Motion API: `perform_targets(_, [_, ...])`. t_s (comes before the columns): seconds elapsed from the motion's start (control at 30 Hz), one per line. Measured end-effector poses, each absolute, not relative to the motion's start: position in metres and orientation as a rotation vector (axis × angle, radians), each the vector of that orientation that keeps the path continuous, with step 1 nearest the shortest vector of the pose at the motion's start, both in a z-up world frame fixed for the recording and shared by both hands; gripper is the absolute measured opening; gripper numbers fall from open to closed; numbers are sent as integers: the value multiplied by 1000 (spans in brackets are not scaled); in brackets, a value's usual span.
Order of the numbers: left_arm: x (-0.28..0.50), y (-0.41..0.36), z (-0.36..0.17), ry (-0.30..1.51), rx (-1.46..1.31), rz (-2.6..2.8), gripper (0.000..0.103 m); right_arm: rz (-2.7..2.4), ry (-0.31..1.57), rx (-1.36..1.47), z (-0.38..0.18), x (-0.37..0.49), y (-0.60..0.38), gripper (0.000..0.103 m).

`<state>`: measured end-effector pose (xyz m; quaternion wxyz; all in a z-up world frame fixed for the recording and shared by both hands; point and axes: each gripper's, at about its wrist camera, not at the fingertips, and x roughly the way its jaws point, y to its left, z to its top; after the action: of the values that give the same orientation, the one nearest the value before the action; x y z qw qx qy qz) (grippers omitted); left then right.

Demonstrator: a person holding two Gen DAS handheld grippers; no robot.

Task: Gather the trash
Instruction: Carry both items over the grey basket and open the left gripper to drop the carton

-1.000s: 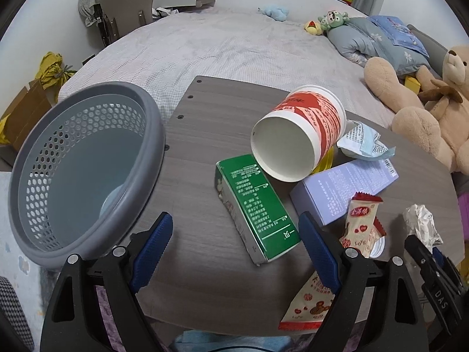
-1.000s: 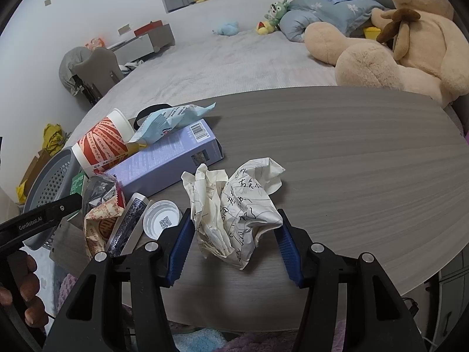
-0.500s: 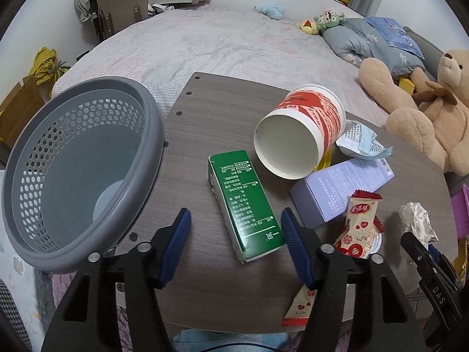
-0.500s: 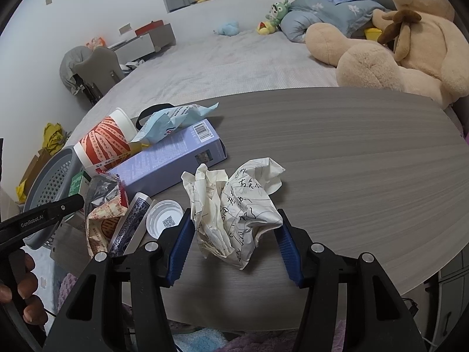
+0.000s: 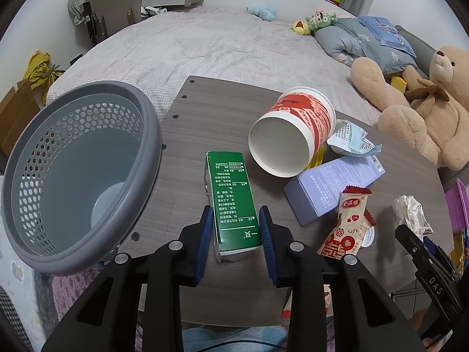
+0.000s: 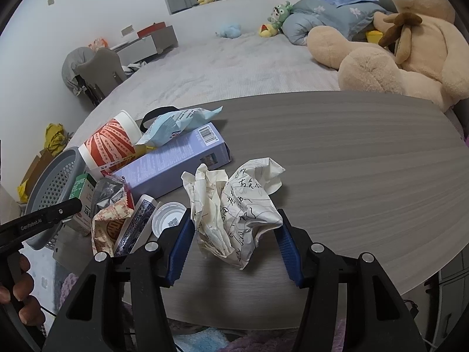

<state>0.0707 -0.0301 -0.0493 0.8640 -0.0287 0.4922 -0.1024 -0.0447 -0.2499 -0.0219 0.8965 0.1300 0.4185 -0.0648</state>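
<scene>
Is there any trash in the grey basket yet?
No: the left wrist view looks straight into the basket and shows only its bare floor, while the green carton still lies on the table.

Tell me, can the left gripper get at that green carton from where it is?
Probably yes: the left gripper already has its fingers on either side of the green carton, with nothing between.

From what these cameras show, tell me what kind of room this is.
Most likely a bedroom, perhaps a child's: a wide bed fills the background, with a big teddy bear and a pillow on it.
</scene>
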Motion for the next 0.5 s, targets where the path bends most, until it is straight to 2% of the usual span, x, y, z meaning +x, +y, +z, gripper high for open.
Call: perform_targets(0.5, [57,-13,-26,944,-51,-199,31,-120,834,227,0,-44,-232,54])
